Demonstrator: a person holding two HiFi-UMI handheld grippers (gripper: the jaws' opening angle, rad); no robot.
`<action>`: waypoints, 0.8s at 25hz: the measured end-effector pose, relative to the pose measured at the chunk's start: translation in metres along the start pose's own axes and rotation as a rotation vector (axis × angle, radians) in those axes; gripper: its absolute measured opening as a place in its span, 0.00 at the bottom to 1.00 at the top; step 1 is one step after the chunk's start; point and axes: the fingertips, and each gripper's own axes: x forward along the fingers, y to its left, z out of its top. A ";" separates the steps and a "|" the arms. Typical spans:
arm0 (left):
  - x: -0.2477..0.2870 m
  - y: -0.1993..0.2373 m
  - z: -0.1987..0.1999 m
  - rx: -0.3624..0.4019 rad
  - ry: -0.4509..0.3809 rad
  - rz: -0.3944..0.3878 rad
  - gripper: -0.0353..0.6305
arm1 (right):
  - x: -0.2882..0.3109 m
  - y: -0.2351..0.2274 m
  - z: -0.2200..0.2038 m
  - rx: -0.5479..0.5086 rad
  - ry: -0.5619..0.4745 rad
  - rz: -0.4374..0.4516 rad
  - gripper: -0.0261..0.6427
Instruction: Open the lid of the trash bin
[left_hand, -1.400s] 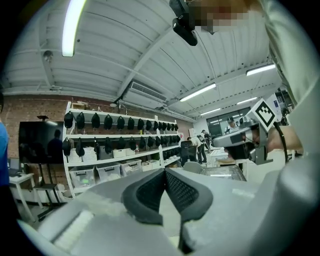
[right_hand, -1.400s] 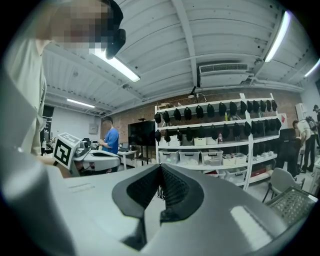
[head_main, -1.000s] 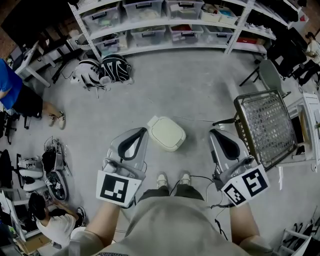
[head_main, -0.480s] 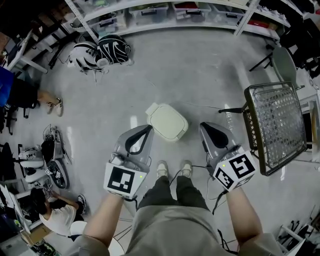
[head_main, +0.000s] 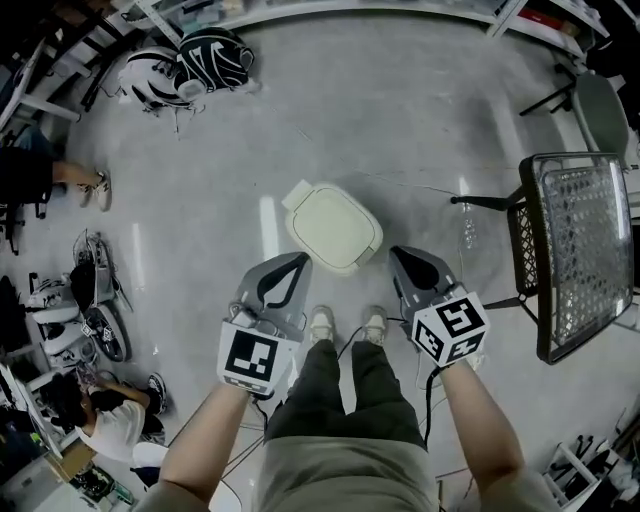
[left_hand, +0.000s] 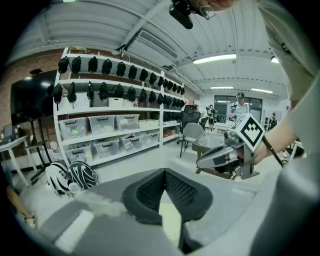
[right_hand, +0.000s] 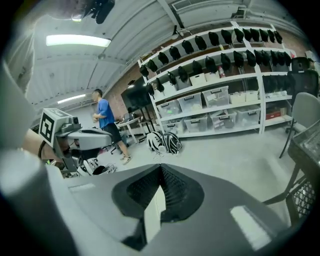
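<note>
Nothing readable is turning up anywhere, folks. The left gripper (head_main: 299, 261) and right gripper (head_main: 396, 253) are only wearing black-and-white square patterns, no letters or digits. Anything printed on the shelf bins (left_hand: 102, 123) is coming out way too small.

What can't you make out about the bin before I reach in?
- Head view: the trash bin is seen from above, so its sides and any pedal are hidden under the lid.
- Left gripper view: the left gripper itself blocks the bin.
- Right gripper view: the right gripper does likewise.
</note>
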 end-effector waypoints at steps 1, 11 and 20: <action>0.009 0.000 -0.011 0.003 0.009 -0.006 0.06 | 0.009 -0.007 -0.014 0.003 0.017 0.000 0.04; 0.077 -0.009 -0.143 -0.094 0.143 -0.043 0.06 | 0.087 -0.051 -0.151 0.066 0.167 0.003 0.04; 0.112 -0.024 -0.251 -0.122 0.243 -0.070 0.06 | 0.128 -0.075 -0.270 0.095 0.285 -0.003 0.04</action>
